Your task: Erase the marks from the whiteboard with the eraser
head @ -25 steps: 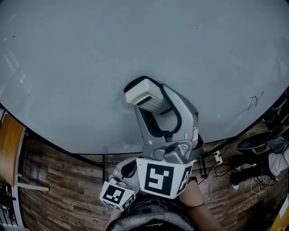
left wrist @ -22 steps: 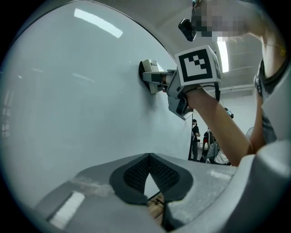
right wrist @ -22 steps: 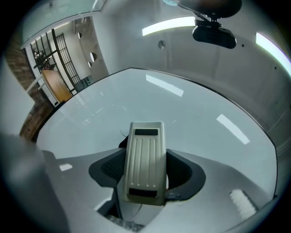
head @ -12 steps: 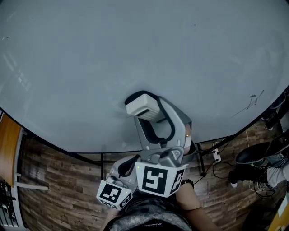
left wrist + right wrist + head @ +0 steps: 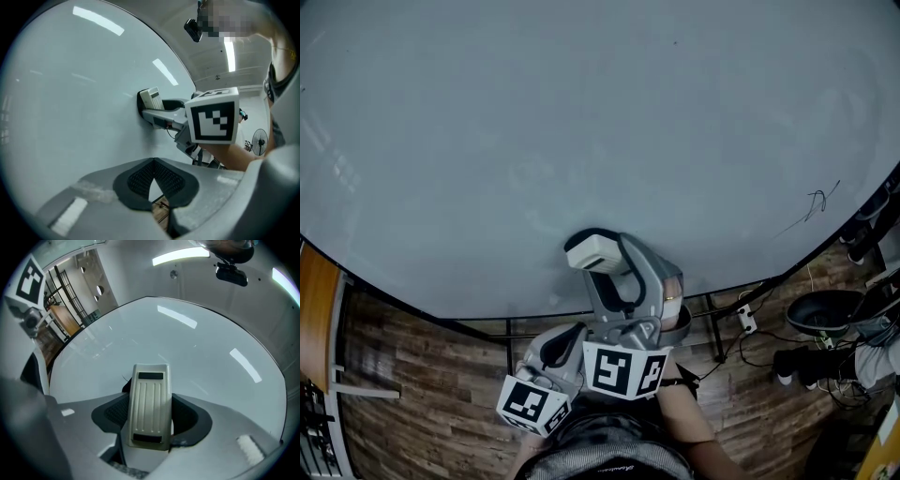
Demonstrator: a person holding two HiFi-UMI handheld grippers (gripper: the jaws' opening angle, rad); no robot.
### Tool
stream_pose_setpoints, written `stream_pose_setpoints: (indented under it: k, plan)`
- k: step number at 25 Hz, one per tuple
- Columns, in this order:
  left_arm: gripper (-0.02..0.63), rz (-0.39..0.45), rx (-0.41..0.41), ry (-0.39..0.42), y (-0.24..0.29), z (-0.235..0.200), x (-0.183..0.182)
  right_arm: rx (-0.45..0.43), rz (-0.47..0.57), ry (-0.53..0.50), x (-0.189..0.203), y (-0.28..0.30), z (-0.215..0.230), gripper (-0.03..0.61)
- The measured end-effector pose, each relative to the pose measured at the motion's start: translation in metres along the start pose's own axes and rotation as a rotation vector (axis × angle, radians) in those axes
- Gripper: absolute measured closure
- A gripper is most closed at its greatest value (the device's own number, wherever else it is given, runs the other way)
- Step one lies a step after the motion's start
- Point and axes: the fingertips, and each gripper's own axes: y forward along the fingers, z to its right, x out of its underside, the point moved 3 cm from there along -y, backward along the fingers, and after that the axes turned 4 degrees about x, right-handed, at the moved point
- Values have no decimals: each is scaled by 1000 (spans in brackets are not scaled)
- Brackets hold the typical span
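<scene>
Well, in the head view my right tongs (image 5: pixel 603 259) press the eraser (image 5: pixel 592 251) against the whiteboard (image 5: pixel 581 112), near its lower edge. A thin scribble (image 5: pixel 817 200) sits well off to the right. The left tongs (image 5: pixel 560 347) hang below the board. In the left gripper view the pads are pressed together (nothing between them), with the board alongside. In the right gripper view the jaws pinch the eraser's two sides, its ribbed back facing me.
</scene>
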Motion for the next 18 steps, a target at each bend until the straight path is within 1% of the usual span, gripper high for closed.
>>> stream_pose_setpoints:
  k: [4,7,9,13,15,18]
  plan:
    - [615,1,1,1,1,3,1,-7,-9,-12,12,-3,-9,318]
    - [615,1,4,-2,0,4,3,-38,-4,-11,11,-5,-11,316]
    - [615,3,6,-7,0,5,3,-48,20,9,1,-7,-1,316]
    - [615,14,9,-8,3,4,0,-4,123,57,-41,-8,40,316]
    - [615,18,11,-7,4,4,-1,-4,141,84,-54,-3,56,316]
    - [615,22,19,-8,4,4,0,23,135,114,-61,4,71,316]
